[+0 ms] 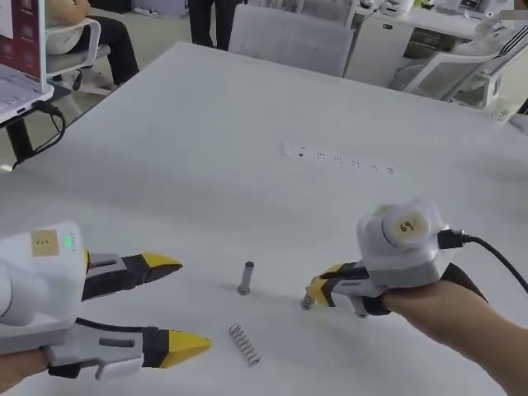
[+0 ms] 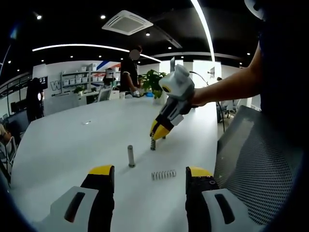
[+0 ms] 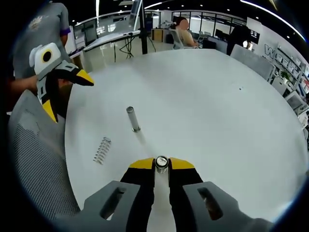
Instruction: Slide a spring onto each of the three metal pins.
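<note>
Jaws on the right gripper [image 3: 161, 165] stand narrow, pinched on the round top of a metal pin [image 3: 161, 161] that sits between the yellow tips. In the left gripper view this pin hangs below those tips with its lower end on or just above the white table [image 1: 247, 148]. Its shaft looks ribbed there, as though coils wrap it, but it is too small to say for sure. The left gripper [image 1: 175, 304] is spread wide with nothing between its tips, low over the near part of the table at the left of the head view, pointing toward the right gripper. Between the two grippers a second pin [image 1: 246, 278] stands upright on a slightly wider base, bare, apart from both. A loose spring [image 1: 243, 343] lies flat on the table, nearer the person than the second pin, close to the left gripper's lower tip but not touching it. Farther out on the table a flat white power strip [image 1: 338, 158] lies well apart from the work. A laptop [image 1: 16, 74] sits off the table's far left corner, with a black cable hanging from it. Grey chairs [image 1: 289, 37] stand beyond the far edge, and a mesh chair back [image 2: 251, 154] shows beside the person in the left gripper view.
</note>
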